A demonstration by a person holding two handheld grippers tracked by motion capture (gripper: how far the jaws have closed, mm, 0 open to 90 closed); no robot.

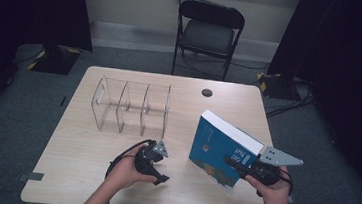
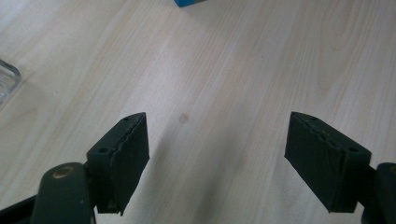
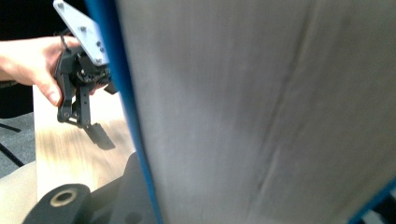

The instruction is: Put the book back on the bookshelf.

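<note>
1. The right gripper (image 1: 235,165) sits at the lower right of the high view, clenched on the lower edge of a blue book (image 1: 219,148), which it holds tilted up off the table.
2. In the right gripper view the book's page edge (image 3: 261,112) takes up most of the frame from centre to right, with the blue cover running as a thin line down its left side; one black jaw shows at the lower left, pressed against the cover.
3. The person's right hand (image 1: 271,188) wraps the gripper body at the bottom right of the high view, with the grey three-cornered plate above it.
4. The left gripper (image 1: 159,173) lies at lower centre of the high view, released and holding nothing.
5. In the left gripper view its two black jaws stand well apart at the bottom of the frame, with bare wood between them; a blue corner of the book (image 2: 191,2) shows at the top edge.
6. The left hand (image 1: 127,169) holds that gripper just left of the book, apart from it.
7. A clear acrylic rack (image 1: 131,106) with upright dividers stands in the upper left part of the table (image 1: 72,172), well apart from both grippers.
8. A black folding chair (image 1: 208,34) stands beyond the table at the top centre.
</note>
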